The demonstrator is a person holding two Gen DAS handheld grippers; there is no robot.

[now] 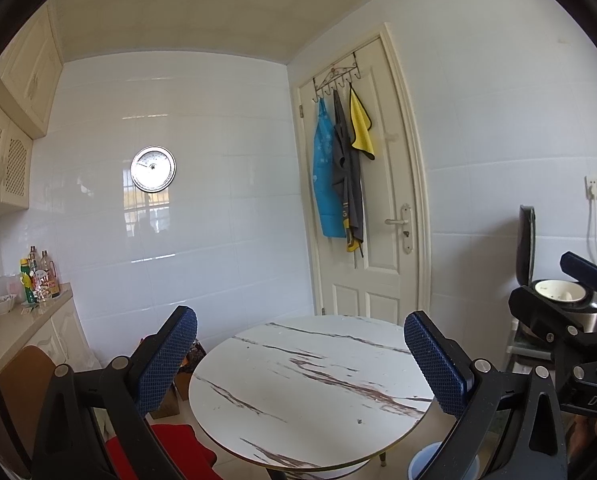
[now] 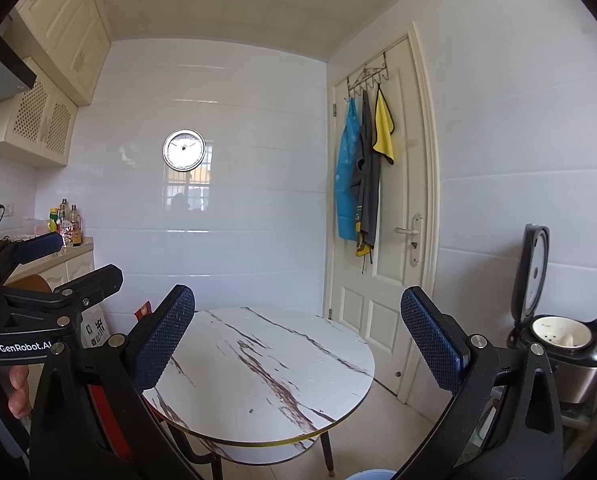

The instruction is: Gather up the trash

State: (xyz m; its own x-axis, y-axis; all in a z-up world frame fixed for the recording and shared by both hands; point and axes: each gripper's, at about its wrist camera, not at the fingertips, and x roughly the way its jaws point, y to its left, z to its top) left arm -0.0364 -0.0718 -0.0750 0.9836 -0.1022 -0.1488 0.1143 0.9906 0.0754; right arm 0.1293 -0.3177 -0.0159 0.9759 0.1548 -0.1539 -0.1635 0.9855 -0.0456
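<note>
1. Grippers were both held above the floor, aimed at a round table (image 1: 310, 392) with a white marble-pattern top and dark veins.
2. The left gripper (image 1: 300, 364) had its two blue-padded fingers (image 1: 166, 364) spread wide apart with nothing between them.
3. The right gripper (image 2: 298, 344) likewise had its fingers (image 2: 434, 344) released and wide apart, grasping nothing.
4. In the left wrist view the right gripper showed at the right edge; in the right wrist view the left gripper (image 2: 58, 264) showed at the left edge, with a bare hand (image 2: 14, 392) below it.
5. No clear piece of trash could be made out; only a tiny dark speck (image 1: 359, 421) lay on the tabletop near its front edge, too small to identify.
6. A blue round container (image 1: 422, 460) sat on the floor below the table's right side, partly hidden by the left gripper's right finger.
7. A lower shelf (image 2: 258, 450) sat under the tabletop.
8. Behind the table stood a white door (image 1: 370, 184) with a hook rack holding a blue apron (image 1: 326, 176), a grey garment (image 1: 348, 176) and a yellow cloth (image 1: 361, 124).
9. A round clock (image 1: 153, 168) hung on the tiled wall.
10. A rice cooker (image 2: 566, 336) stood to the right with its lid raised.
11. Bottles (image 1: 38, 276) and a bowl (image 1: 0, 304) stood on the counter at left.
12. Something red (image 1: 170, 448) lay low beside the table.
</note>
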